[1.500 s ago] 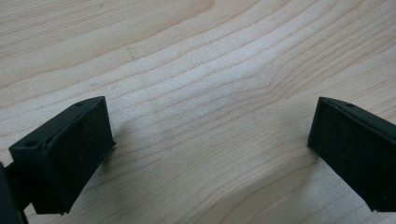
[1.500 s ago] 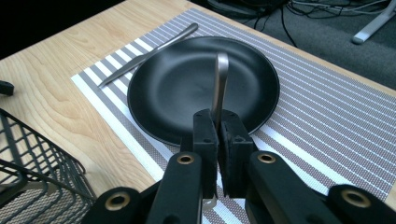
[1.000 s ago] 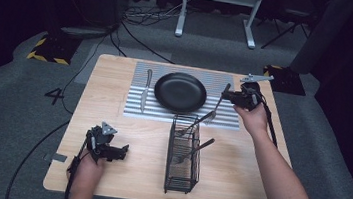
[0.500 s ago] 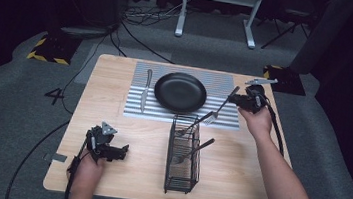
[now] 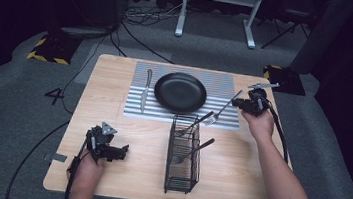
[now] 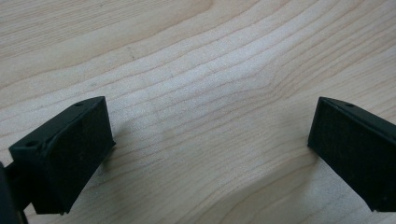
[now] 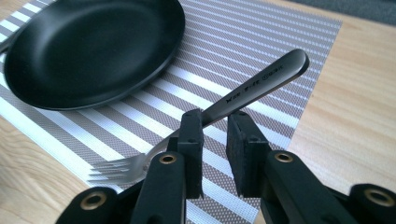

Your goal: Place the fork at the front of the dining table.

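Note:
My right gripper [image 5: 239,104] is shut on a silver fork [image 5: 221,109] near the middle of its handle. It holds the fork tilted over the right part of the striped placemat [image 5: 221,83], tines low and pointing toward the wire basket [image 5: 180,178]. In the right gripper view the fork [image 7: 261,84] runs between the jaws of the gripper [image 7: 215,123], beside the black plate [image 7: 93,51]. My left gripper [image 5: 119,152] rests open on the table near the front left. Bare wood lies between its pads [image 6: 65,154].
The black plate [image 5: 180,92] sits in the middle of the placemat with a knife [image 5: 145,92] to its left. The black wire basket holds two more utensils [image 5: 194,149]. Dark floor, cables and a stand lie beyond the table's far edge [image 5: 178,64].
My right hand has come down and a little toward the near side with the fork, bringing the tines closer to the placemat. The left hand has stayed still.

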A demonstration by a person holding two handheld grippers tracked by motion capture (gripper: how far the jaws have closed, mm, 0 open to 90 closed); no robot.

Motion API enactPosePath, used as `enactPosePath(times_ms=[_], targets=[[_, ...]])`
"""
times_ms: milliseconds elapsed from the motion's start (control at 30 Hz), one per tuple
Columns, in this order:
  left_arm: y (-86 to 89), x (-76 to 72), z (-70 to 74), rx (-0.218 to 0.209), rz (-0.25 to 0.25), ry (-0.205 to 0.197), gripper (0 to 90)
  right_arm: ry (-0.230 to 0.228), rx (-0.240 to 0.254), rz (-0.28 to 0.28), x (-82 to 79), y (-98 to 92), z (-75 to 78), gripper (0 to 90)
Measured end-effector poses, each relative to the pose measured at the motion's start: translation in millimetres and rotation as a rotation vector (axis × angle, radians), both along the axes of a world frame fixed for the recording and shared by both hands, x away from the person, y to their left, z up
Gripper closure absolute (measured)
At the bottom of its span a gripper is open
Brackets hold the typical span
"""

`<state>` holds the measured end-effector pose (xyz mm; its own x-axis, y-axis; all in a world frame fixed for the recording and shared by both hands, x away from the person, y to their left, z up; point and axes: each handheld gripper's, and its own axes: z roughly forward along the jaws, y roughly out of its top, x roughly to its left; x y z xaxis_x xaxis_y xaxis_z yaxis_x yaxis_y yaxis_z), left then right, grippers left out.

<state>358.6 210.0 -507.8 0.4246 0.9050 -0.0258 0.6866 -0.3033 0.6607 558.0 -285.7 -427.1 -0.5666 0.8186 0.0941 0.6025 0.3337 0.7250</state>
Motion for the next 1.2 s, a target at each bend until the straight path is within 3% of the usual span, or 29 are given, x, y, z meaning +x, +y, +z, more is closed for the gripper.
enactPosePath(times_ms=[133,367,467,500,533,600,633,667,700,933,967,1167,1200], targets=[[0.0,0.0,0.0,0.000,0.000,-0.001,0.0,0.032,0.004,-0.024,4.7,-3.9,-12.8,77.0],[0.0,0.0,0.0,0.000,0.000,0.000,0.0,0.057,0.002,-0.049,8.9,-6.2,-22.2,74.1],[0.0,0.0,0.0,0.000,-0.001,0.000,0.0,0.068,0.042,-0.071,8.8,-9.6,-22.5,64.3],[0.0,0.0,0.0,0.000,0.000,0.000,0.0,0.091,0.063,-0.114,9.0,-8.3,-23.3,52.4],[0.0,0.0,0.0,0.000,0.000,0.000,0.0,0.091,0.063,-0.114,9.0,-8.3,-23.3,52.4],[0.0,0.0,0.0,0.000,0.000,0.000,0.0,0.126,0.073,-0.153,11.2,0.4,-28.4,41.4],[0.0,0.0,0.0,0.000,0.000,0.000,0.0,0.126,0.073,-0.153,11.2,0.4,-28.4,41.4],[0.0,0.0,0.0,0.000,0.000,0.000,0.0,0.129,0.059,-0.165,11.7,5.3,-30.5,42.5],[-0.1,0.0,0.0,-0.001,0.000,0.000,0.0,0.170,0.050,-0.147,13.4,14.8,-35.3,48.0],[0.0,0.0,0.0,0.000,0.000,0.000,0.0,0.205,0.033,-0.161,13.4,34.5,-47.0,47.3],[0.0,0.0,0.0,0.000,0.000,0.000,0.0,0.214,0.006,-0.159,13.1,40.4,-50.8,47.0],[0.0,0.0,0.0,0.000,0.000,0.000,0.0,0.184,-0.036,-0.173,11.9,53.0,-53.3,45.5],[0.0,0.0,0.0,0.000,0.000,0.000,0.0,0.162,-0.078,-0.173,11.7,59.2,-53.5,47.8]])
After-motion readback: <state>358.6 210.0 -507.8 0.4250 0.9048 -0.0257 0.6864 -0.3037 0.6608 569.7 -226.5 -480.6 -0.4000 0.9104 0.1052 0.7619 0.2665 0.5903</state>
